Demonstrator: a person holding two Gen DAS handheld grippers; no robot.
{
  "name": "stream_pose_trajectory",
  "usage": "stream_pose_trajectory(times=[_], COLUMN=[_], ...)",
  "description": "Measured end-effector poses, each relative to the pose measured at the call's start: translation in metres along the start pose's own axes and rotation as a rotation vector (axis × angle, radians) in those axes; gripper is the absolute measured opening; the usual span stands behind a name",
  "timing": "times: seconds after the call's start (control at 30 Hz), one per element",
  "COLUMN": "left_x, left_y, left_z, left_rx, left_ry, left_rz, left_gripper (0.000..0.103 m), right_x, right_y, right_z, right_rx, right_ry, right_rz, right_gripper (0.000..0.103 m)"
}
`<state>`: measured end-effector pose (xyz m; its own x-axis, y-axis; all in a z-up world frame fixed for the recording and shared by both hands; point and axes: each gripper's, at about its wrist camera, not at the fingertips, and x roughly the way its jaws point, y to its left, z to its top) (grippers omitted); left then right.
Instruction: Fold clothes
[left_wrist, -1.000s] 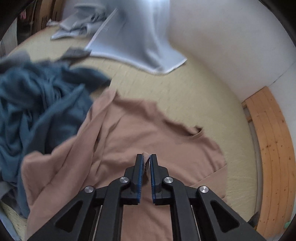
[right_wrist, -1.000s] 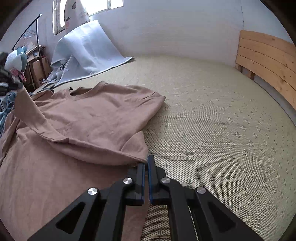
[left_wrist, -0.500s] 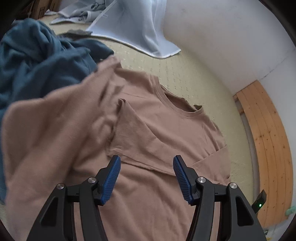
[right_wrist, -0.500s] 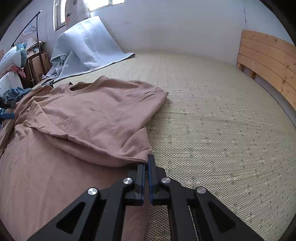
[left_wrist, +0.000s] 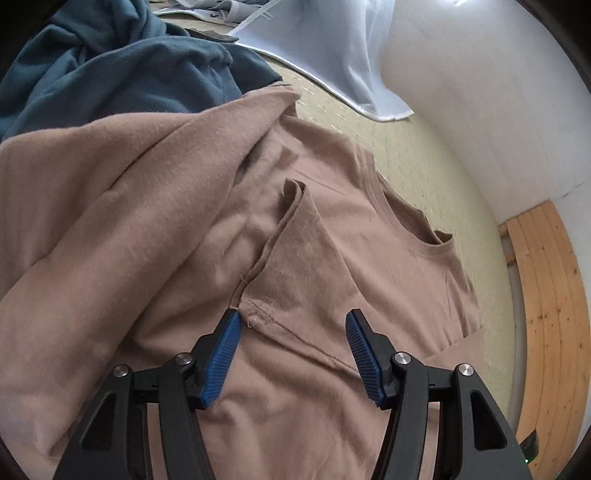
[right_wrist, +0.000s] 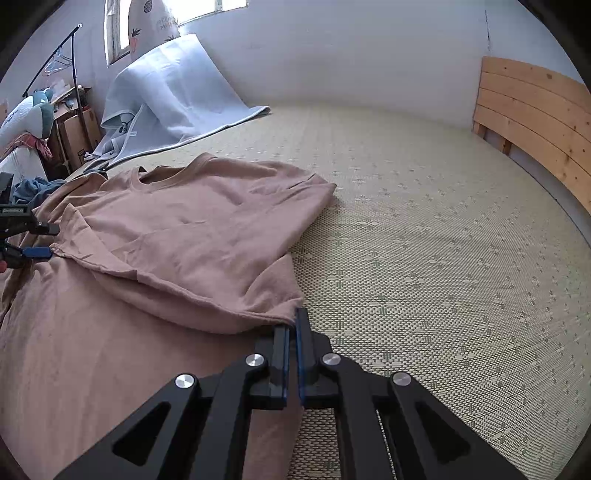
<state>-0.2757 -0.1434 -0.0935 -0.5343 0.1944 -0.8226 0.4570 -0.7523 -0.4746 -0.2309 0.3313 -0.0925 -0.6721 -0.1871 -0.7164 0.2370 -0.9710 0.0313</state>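
A tan T-shirt (right_wrist: 192, 236) lies on a woven mat (right_wrist: 424, 240) by a wooden headboard (right_wrist: 535, 122).

No legible text anywhere; only blurred lettering on the pineapple-print curtain (right_wrist: 157, 27), far beyond the jaws, unreadable.

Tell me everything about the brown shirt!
The shirt is a plain tan tee of soft knit with a round ribbed collar. It lies on the woven mat, its bottom folded up over its chest. The right tool pinches one hem corner; the open left tool hovers over the other. A blue garment lies beside it.
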Motion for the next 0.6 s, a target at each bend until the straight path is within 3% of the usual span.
stream_pose_trajectory(times=[0.2, 0.37, 0.47, 0.6], left_x=[0.0, 0.002, 0.003, -0.01], left_y=[0.002, 0.008, 0.011, 0.012], left_z=[0.0, 0.003, 0.004, 0.004], left_rx=[-0.021, -0.05, -0.066, -0.061], left_ry=[-0.024, -0.027, -0.031, -0.075], left_rz=[0.007, 0.066, 0.093, 0.078], left_gripper=[0.061, 0.016, 0.004, 0.002], right_x=[0.0, 0.0, -0.001, -0.001], right_y=[-0.001, 0.002, 0.002, 0.002], right_z=[0.0, -0.001, -0.001, -0.001], right_rx=[0.003, -0.004, -0.011, -0.014], right_ry=[0.0, 0.004, 0.006, 0.007], right_rz=[0.002, 0.005, 0.006, 0.005], right_gripper=[0.001, 0.001, 0.001, 0.001])
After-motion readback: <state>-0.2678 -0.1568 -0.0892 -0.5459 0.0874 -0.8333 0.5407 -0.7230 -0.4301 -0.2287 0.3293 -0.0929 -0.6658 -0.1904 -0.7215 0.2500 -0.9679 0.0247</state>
